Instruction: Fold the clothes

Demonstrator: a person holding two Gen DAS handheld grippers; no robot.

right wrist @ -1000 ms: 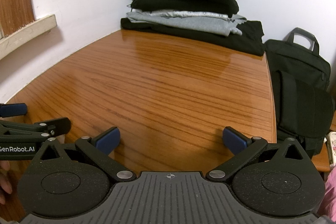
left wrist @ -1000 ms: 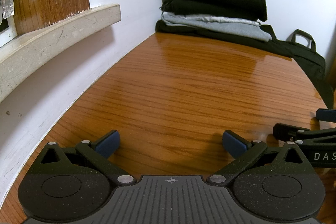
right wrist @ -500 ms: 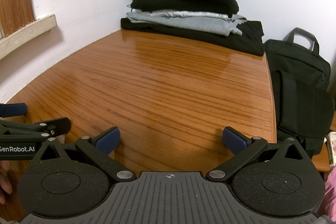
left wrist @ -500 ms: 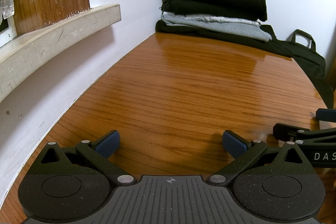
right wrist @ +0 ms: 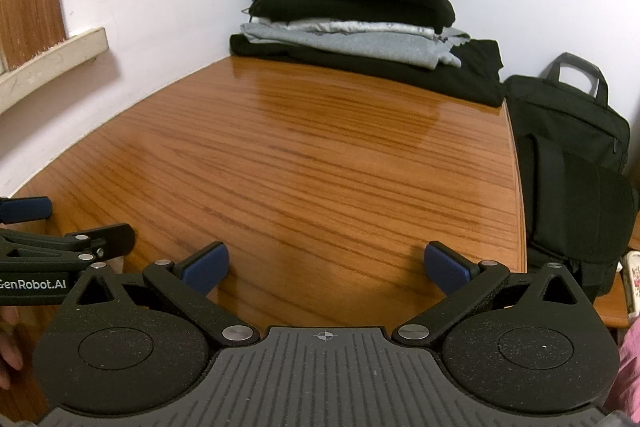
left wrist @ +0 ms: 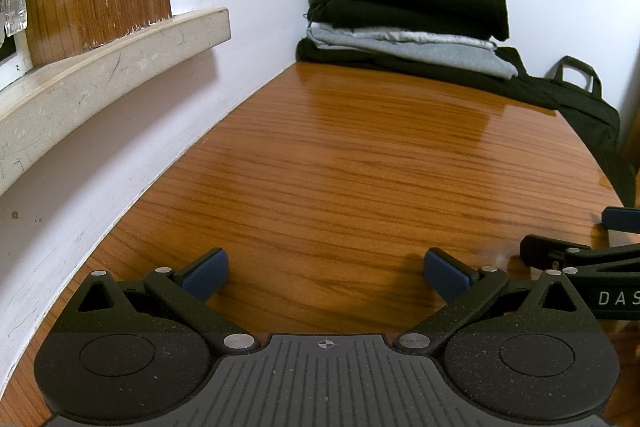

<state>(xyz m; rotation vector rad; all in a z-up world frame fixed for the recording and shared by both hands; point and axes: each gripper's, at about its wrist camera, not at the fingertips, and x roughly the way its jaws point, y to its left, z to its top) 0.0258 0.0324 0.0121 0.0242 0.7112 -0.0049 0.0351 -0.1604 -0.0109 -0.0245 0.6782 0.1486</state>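
Nothing has changed in the last second, as far as I can see: the wooden desk (right wrist: 312,155) looks just as it did, a long bare stretch of glossy top with both tools parked at its near end. That stillness suggests either a pause before a new garment is fetched or the end of the job, and I can't say which.

At the far end, in the corner against the wall, sits the pile of clothes (right wrist: 352,7), already folded: dark pieces, grey ones, and a patterned white one on top. It is well apart from both tools. A black bag (right wrist: 568,155) stands off the desk's right edge.

The left gripper (left wrist: 326,273) rests low at the near edge, its blue-tipped fingers (left wrist: 206,273) spread wide with nothing between them. The right gripper (right wrist: 326,269) sits just beside it, fingers likewise apart and empty. No loose garment lies within reach of either.
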